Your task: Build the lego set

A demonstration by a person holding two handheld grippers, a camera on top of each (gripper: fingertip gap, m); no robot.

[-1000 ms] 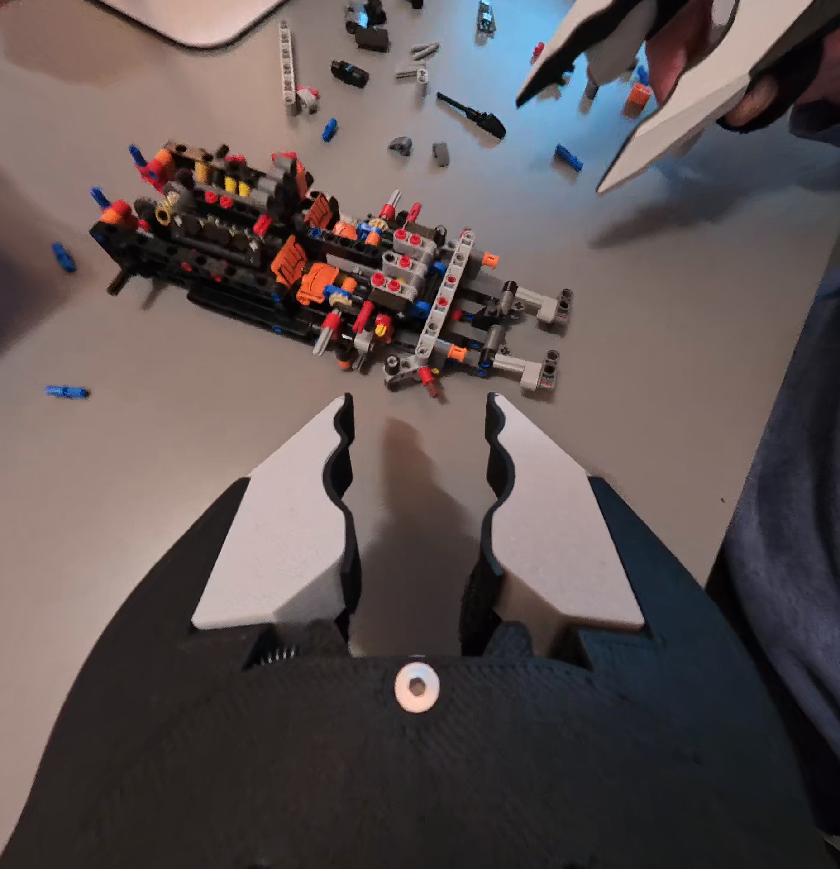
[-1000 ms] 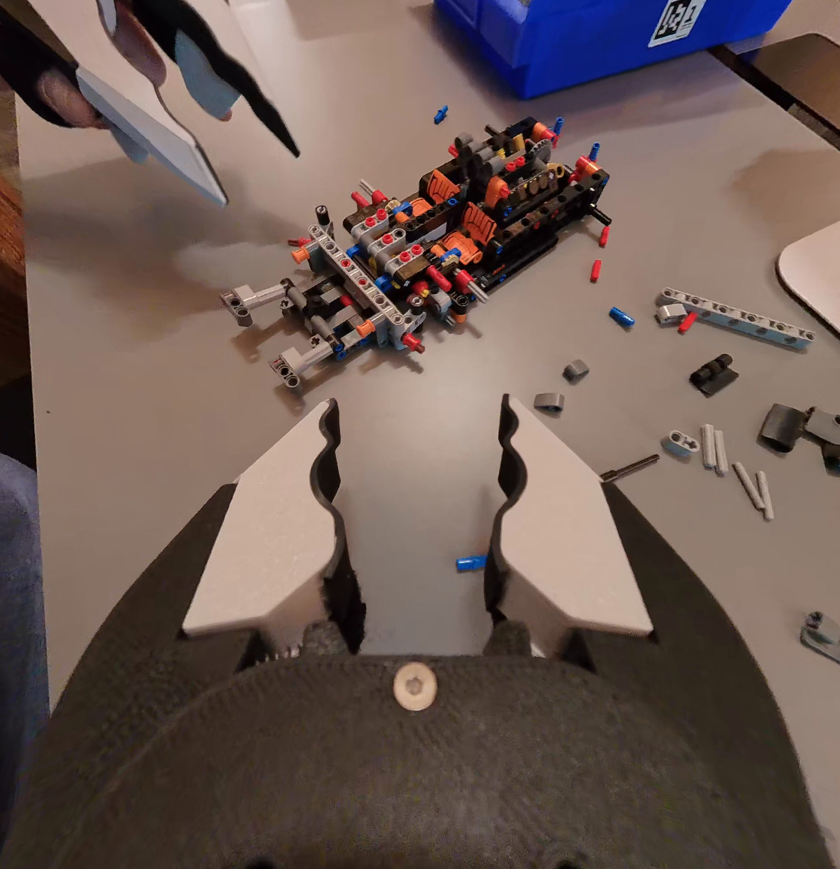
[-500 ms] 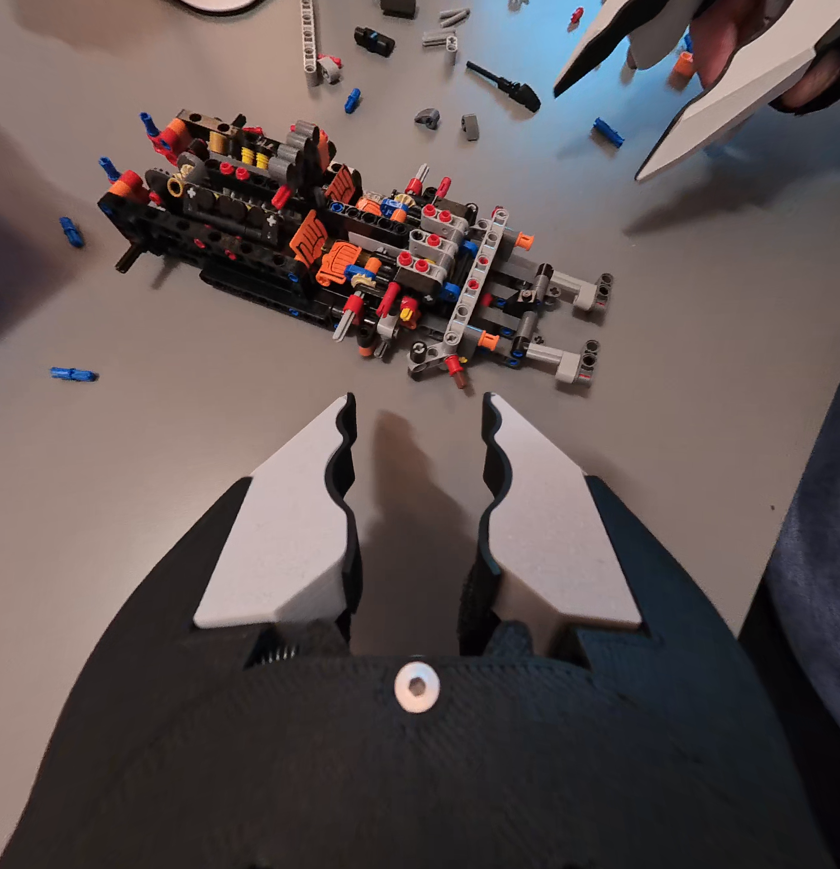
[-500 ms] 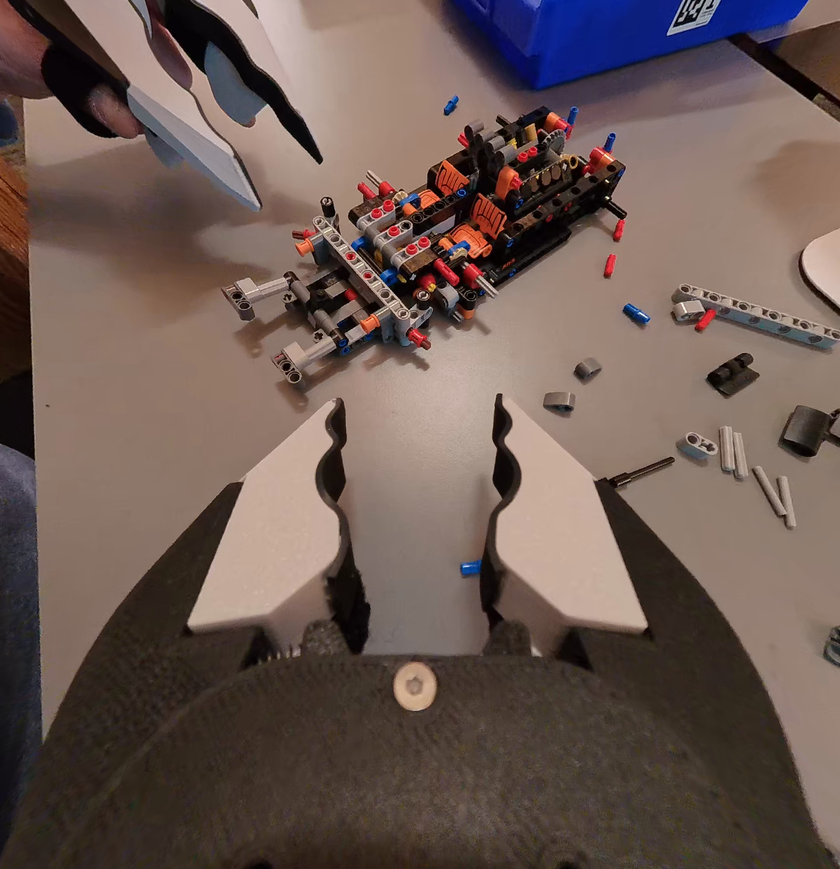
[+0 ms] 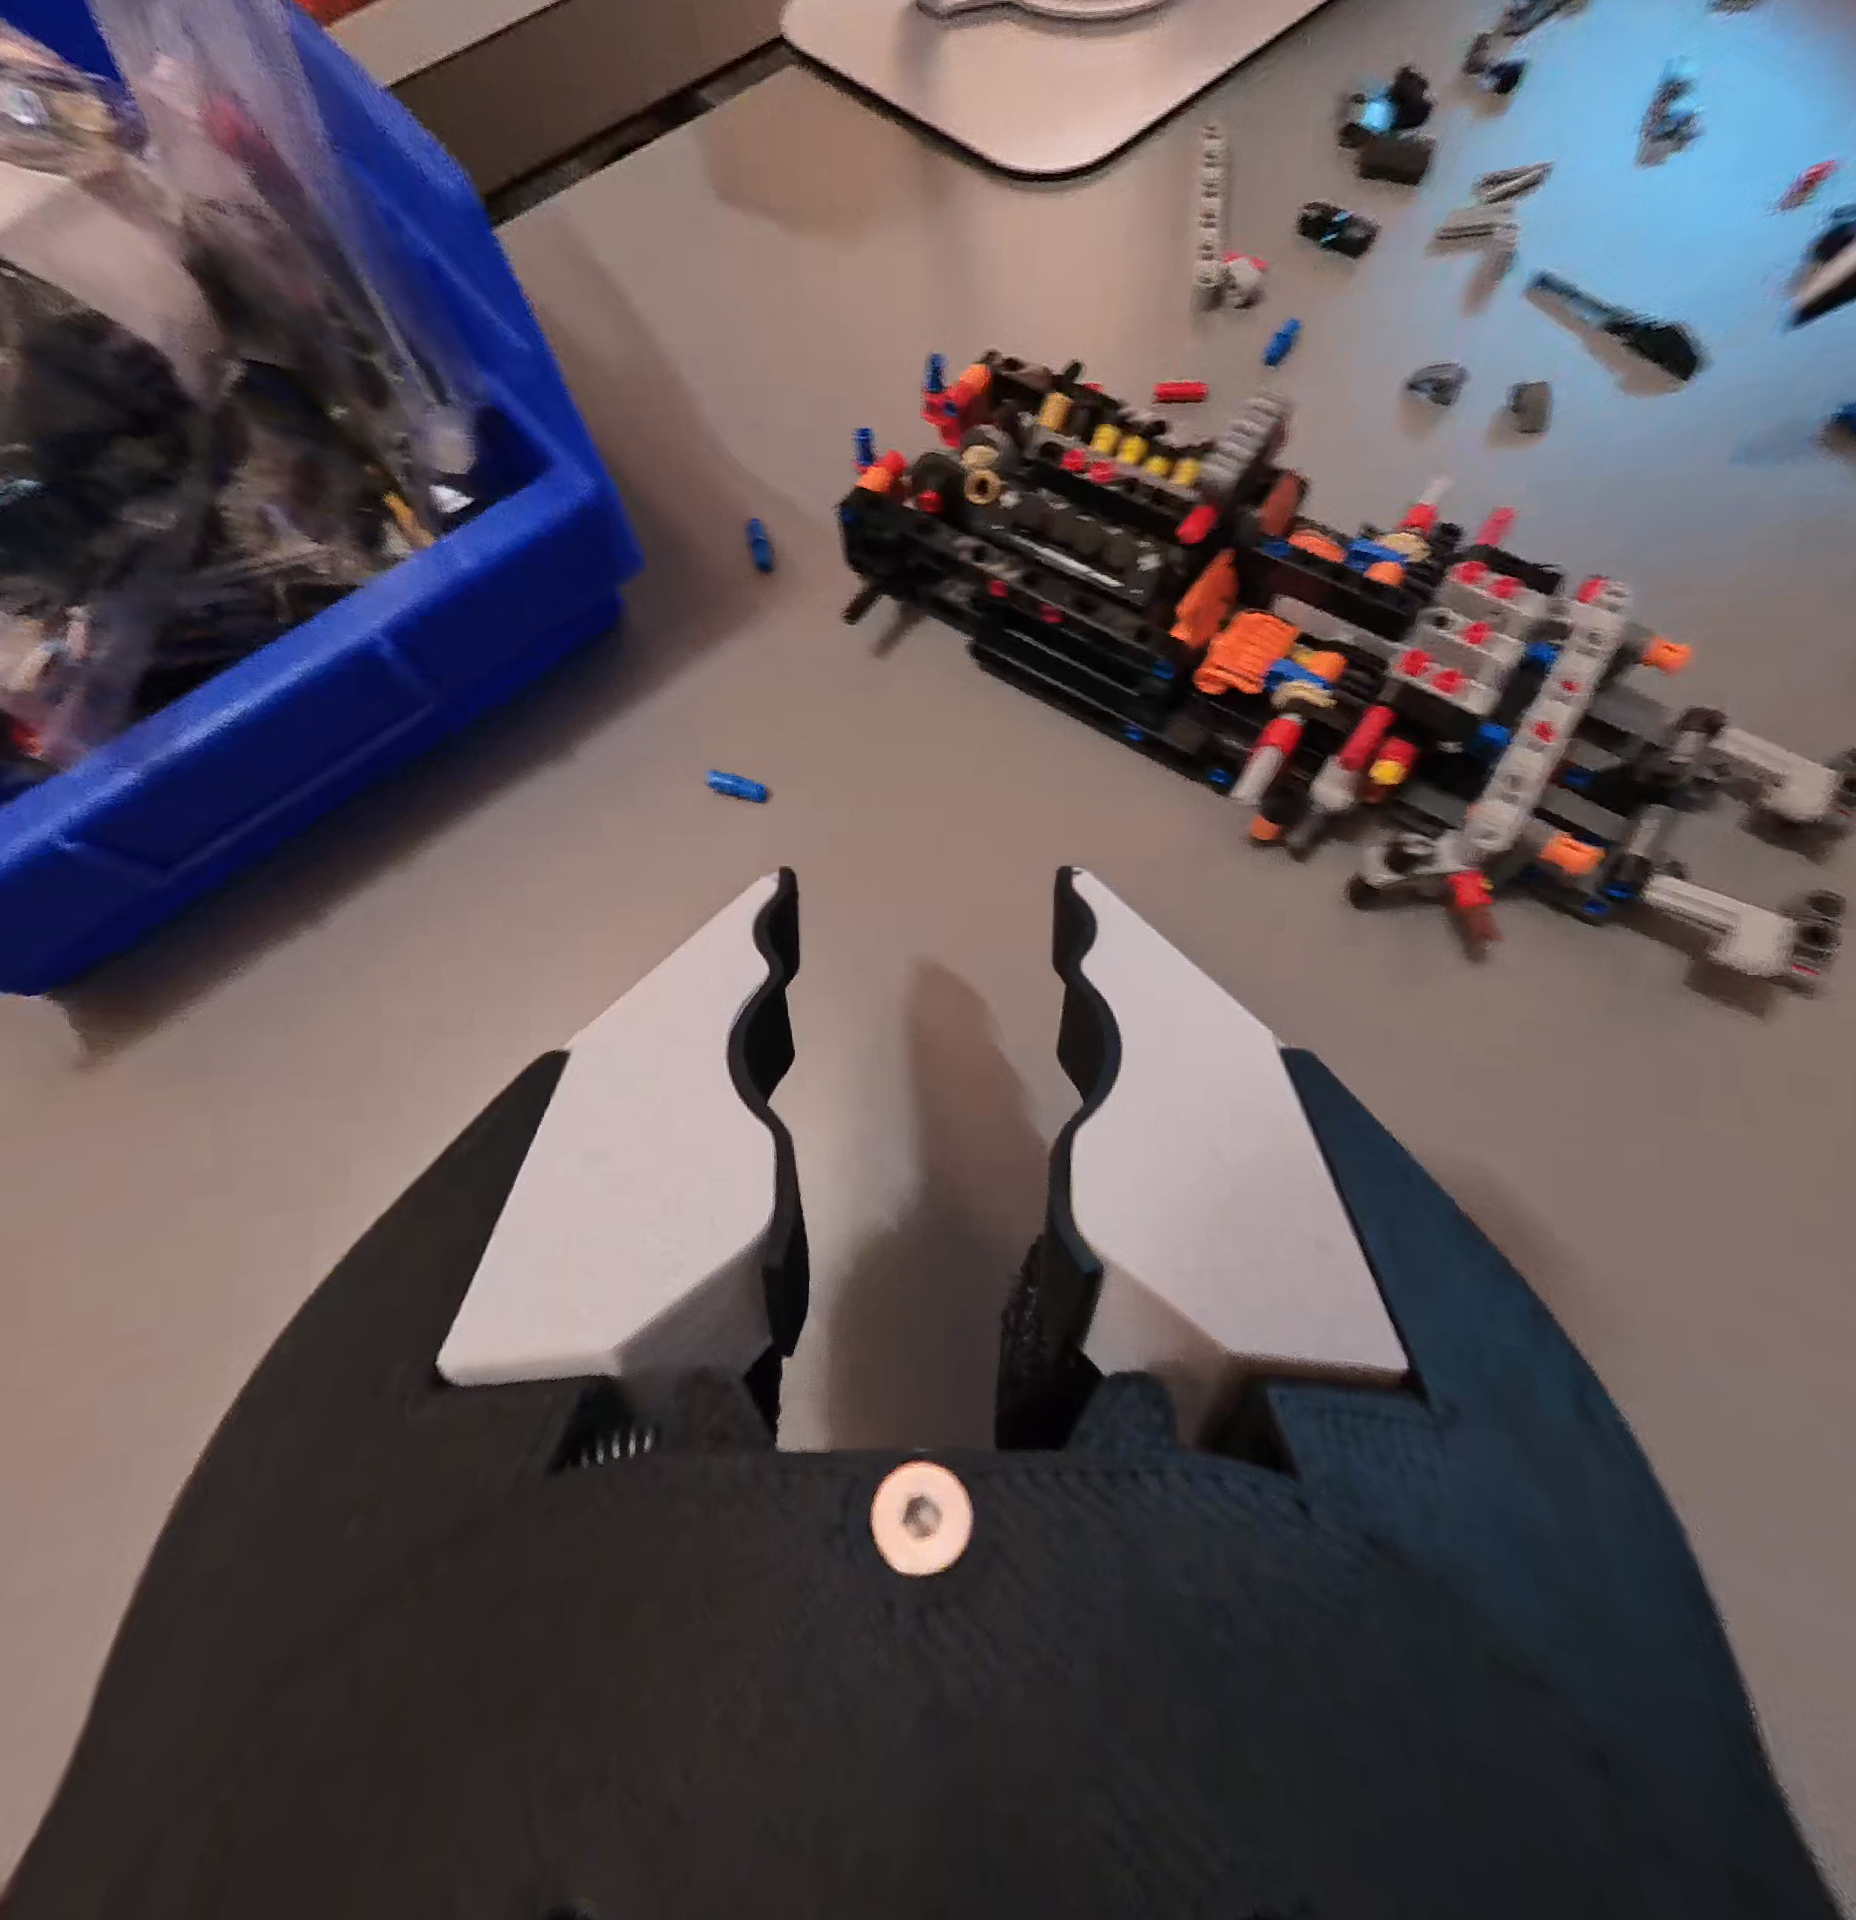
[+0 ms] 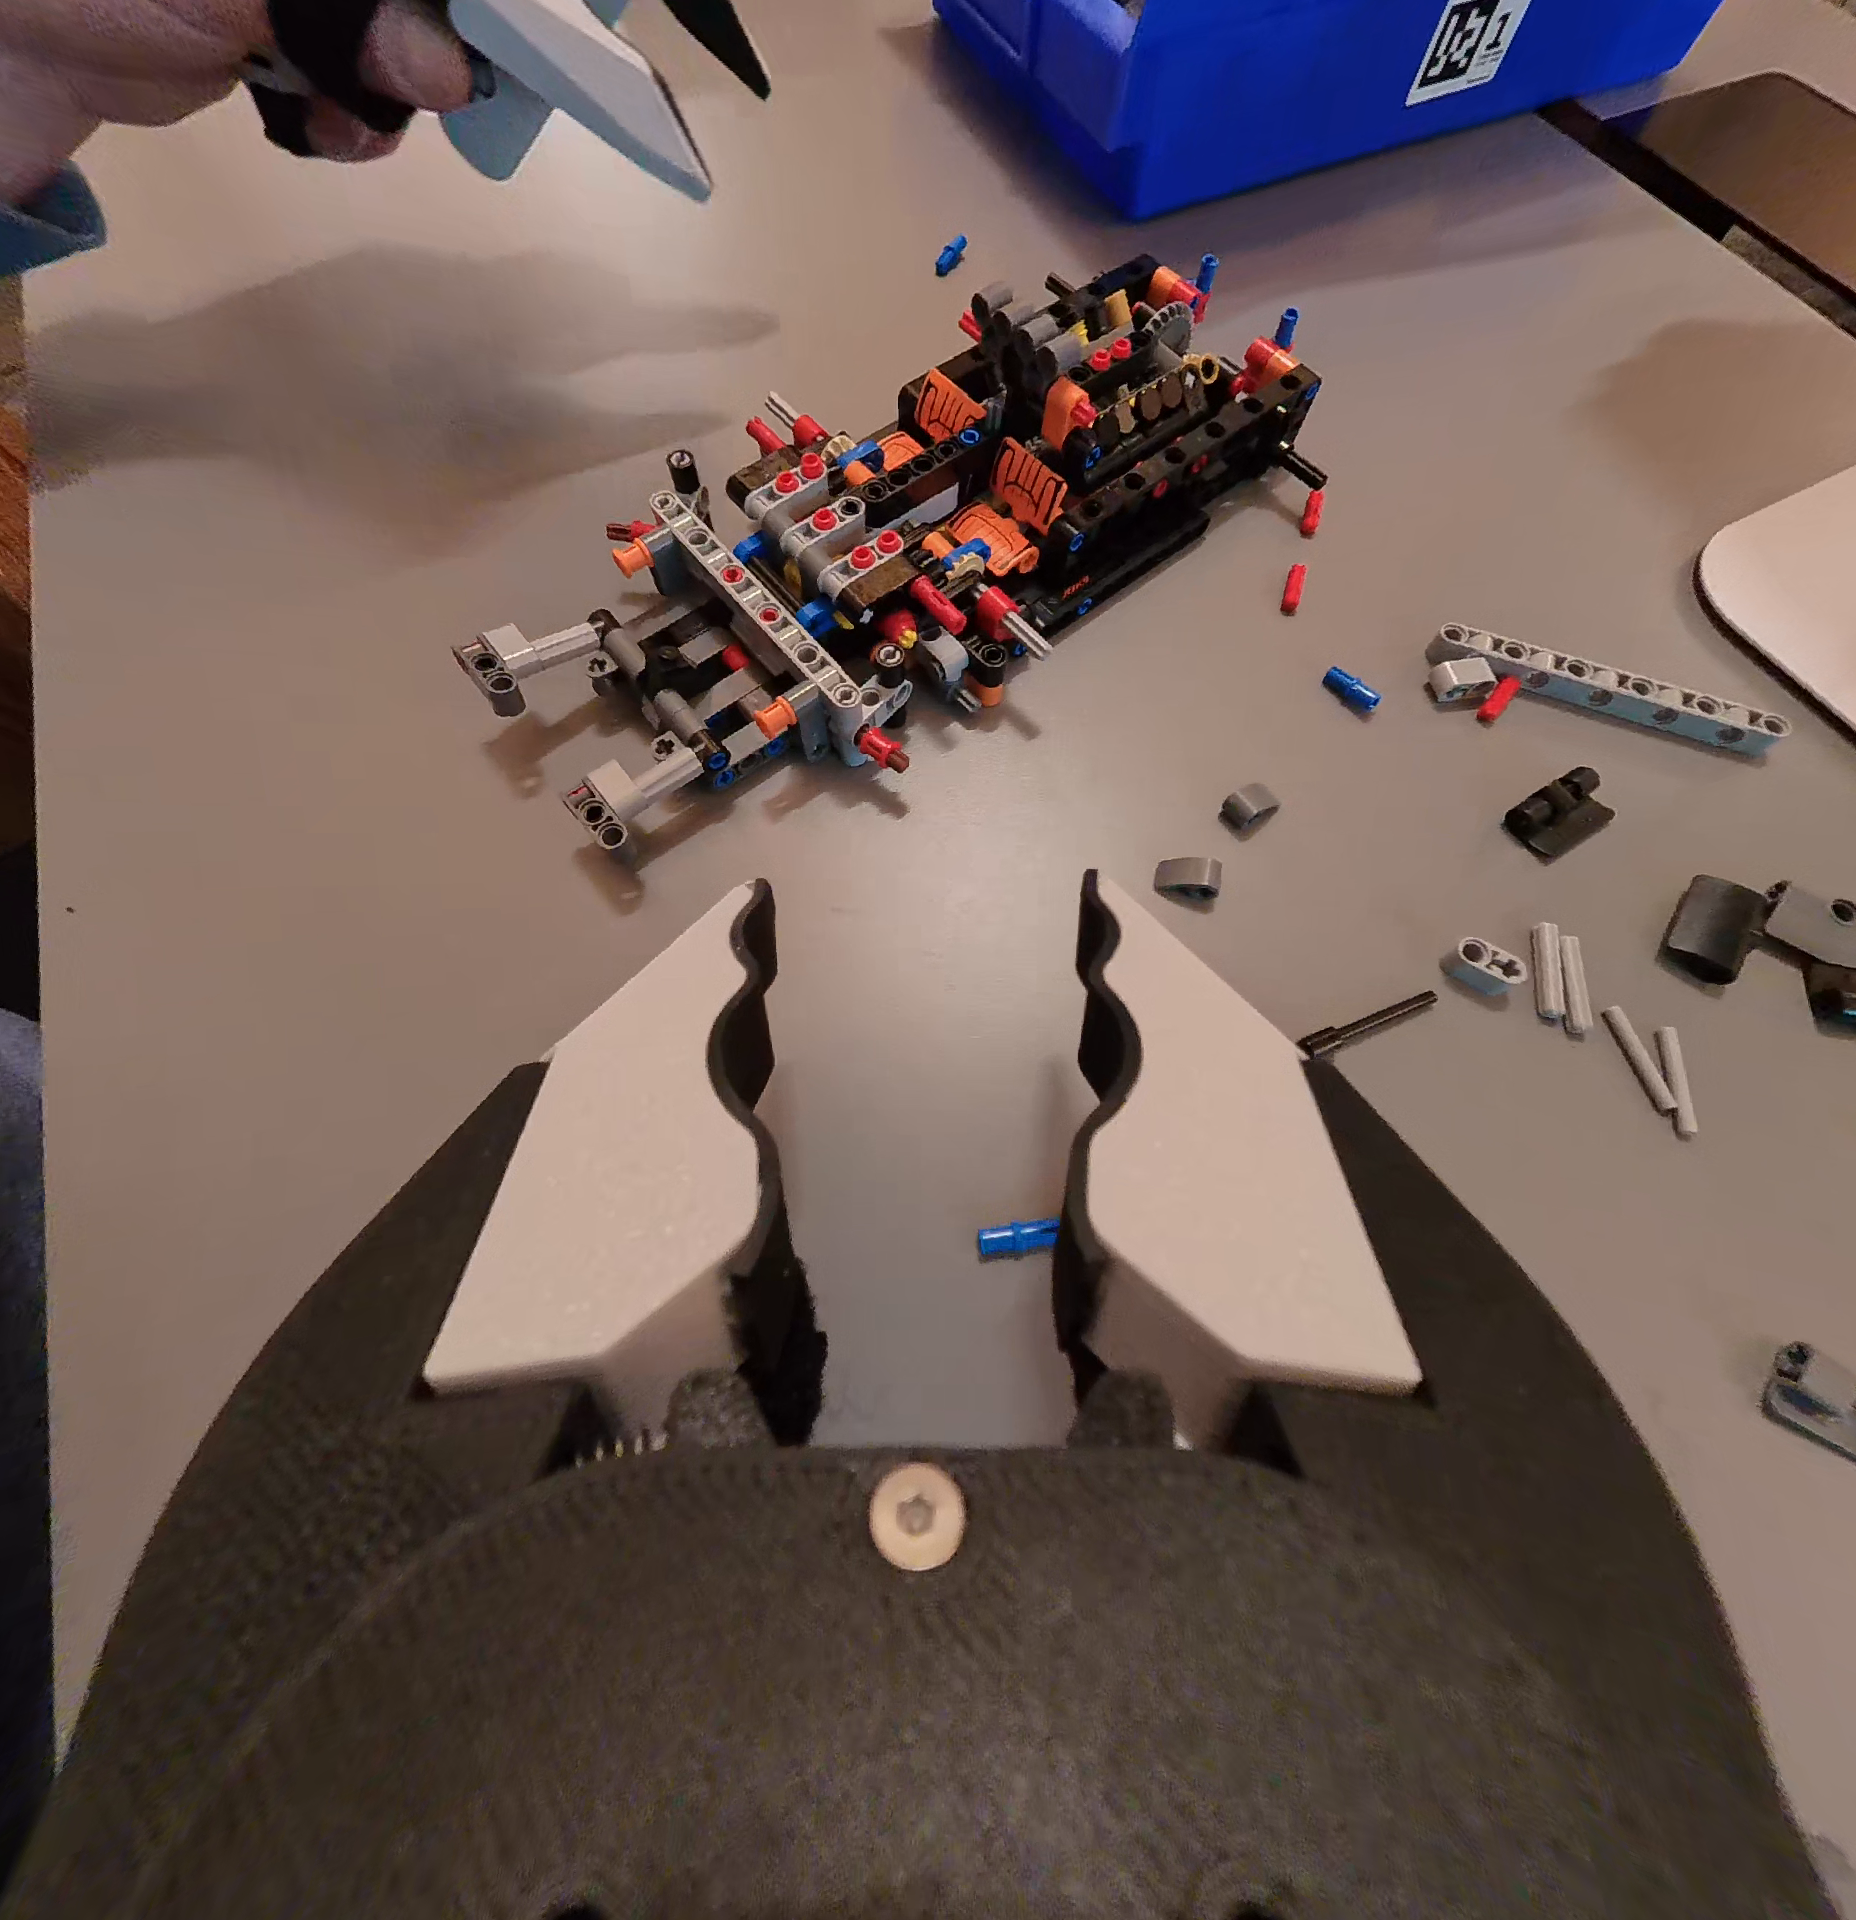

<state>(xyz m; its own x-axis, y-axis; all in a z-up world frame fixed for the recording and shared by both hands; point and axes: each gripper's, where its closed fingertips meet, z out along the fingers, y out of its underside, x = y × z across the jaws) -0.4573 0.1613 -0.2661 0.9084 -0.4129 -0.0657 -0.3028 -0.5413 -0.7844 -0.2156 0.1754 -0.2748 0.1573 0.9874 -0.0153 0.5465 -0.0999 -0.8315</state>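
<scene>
A half-built lego chassis [image 6: 903,561] of black, grey, orange and red parts lies on the grey table, also in the left wrist view [image 5: 1319,644]. My left gripper [image 5: 924,883] is open and empty, above bare table between the blue bin [image 5: 311,675] and the chassis. It also shows at the top left of the right wrist view [image 6: 591,94]. My right gripper [image 6: 924,888] is open and empty, in front of the chassis. A blue pin [image 6: 1017,1238] lies on the table beneath its right finger.
The blue bin [image 6: 1298,94] holds bagged parts. Loose pieces lie right of the chassis: a long grey beam [image 6: 1610,698], a black hinge piece [image 6: 1558,810], grey axles [image 6: 1563,977], a black axle [image 6: 1371,1023]. A blue pin [image 5: 737,785] lies near the bin. A white board [image 6: 1807,592] lies at the right.
My left gripper has swung left and away from the chassis, and the blue bin has come into its view. My right gripper has barely moved. Both stay open.
</scene>
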